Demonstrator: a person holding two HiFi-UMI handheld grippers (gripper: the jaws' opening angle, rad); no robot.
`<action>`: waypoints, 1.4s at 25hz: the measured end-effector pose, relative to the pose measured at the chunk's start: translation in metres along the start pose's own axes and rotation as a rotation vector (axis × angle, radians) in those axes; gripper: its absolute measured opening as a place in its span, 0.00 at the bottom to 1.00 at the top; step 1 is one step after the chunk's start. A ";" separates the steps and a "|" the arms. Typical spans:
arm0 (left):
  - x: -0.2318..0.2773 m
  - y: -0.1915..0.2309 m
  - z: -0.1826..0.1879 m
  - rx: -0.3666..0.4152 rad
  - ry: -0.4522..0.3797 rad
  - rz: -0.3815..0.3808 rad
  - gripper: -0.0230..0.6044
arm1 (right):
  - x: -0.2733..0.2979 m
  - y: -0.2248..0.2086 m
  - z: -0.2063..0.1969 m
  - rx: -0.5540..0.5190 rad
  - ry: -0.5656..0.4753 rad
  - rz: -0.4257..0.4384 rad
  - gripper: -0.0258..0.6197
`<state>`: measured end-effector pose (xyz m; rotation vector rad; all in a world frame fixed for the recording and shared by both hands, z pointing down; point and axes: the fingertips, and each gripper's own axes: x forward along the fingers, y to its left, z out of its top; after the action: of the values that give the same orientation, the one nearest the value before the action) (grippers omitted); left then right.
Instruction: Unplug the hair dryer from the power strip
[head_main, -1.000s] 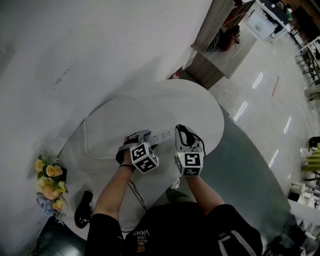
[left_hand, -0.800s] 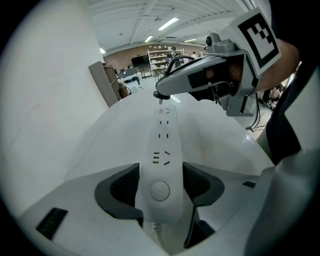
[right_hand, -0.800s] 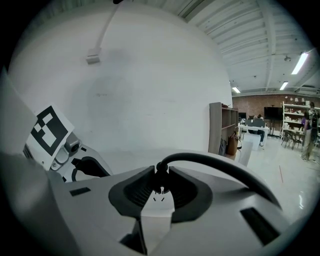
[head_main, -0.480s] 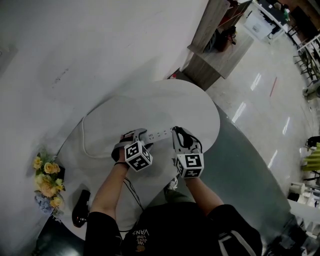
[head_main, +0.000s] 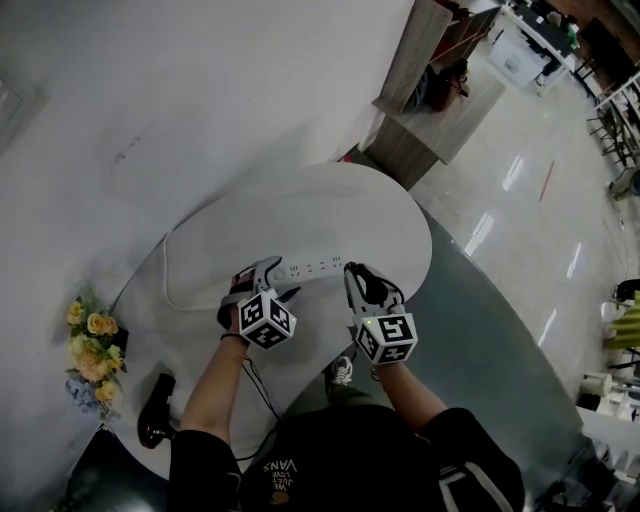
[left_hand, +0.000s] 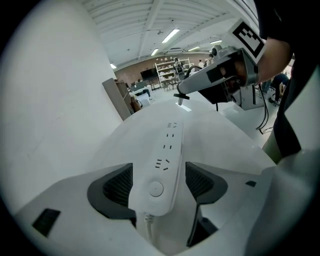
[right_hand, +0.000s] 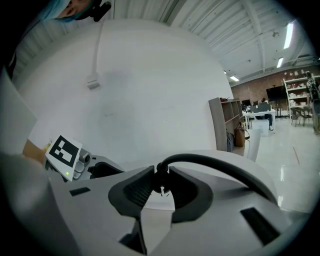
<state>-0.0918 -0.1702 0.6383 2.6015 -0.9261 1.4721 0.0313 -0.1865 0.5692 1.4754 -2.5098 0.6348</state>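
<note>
A white power strip (head_main: 305, 268) lies on the round white table (head_main: 385, 215). Its switch end (left_hand: 156, 189) sits between the jaws of my left gripper (left_hand: 159, 181), which are opening, and a gap shows beside the right pad. My right gripper (head_main: 358, 282) is shut on the black plug (right_hand: 161, 176), whose bare prongs hang free of the sockets. In the left gripper view the plug (left_hand: 179, 98) hovers beyond the strip's far end. Its black cable (right_hand: 215, 164) arcs off to the right. The black hair dryer (head_main: 152, 425) lies at the table's lower left.
The strip's white cord (head_main: 172, 292) loops left across the table. A bunch of yellow flowers (head_main: 88, 345) stands beside the hair dryer. A wooden cabinet (head_main: 420, 100) stands beyond the table against the white wall. Shiny floor lies to the right.
My left gripper's jaws have widened around the strip's end and it has risen a little. My right gripper has drawn back and up with the plug.
</note>
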 end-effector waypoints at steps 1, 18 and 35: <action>-0.005 0.000 0.003 -0.015 -0.013 0.016 0.57 | -0.004 0.001 0.002 0.009 -0.007 0.011 0.20; -0.134 -0.027 0.065 -0.233 -0.286 0.450 0.27 | -0.108 0.016 0.045 -0.010 -0.098 0.220 0.20; -0.206 -0.106 0.060 -0.391 -0.393 0.619 0.07 | -0.179 0.032 0.034 -0.039 -0.098 0.327 0.20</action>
<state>-0.0705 0.0000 0.4715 2.4422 -1.9630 0.6974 0.0956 -0.0457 0.4683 1.1170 -2.8513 0.5670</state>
